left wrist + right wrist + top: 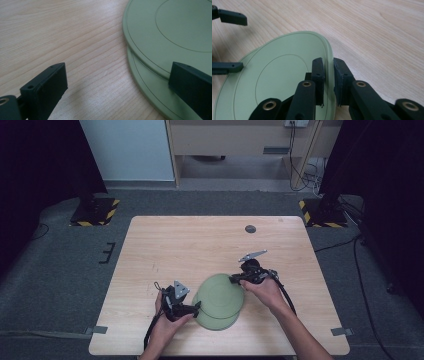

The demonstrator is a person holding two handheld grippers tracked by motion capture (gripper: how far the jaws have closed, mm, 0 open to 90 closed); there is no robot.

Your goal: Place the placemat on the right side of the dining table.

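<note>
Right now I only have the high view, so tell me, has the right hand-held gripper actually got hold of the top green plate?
Observer: Yes. In the right gripper view, the right hand-held gripper has one jaw on each side of the top plate's rim, shut on it.
Operator: Is that plate flat on the other one?
Observer: No. The left gripper view shows the top plate raised above the bottom plate, with a shadowed gap between their rims.
Operator: And the left one?
Observer: The left hand-held gripper stands wide open; one jaw is over bare table, the other over the plates' edge.
</note>
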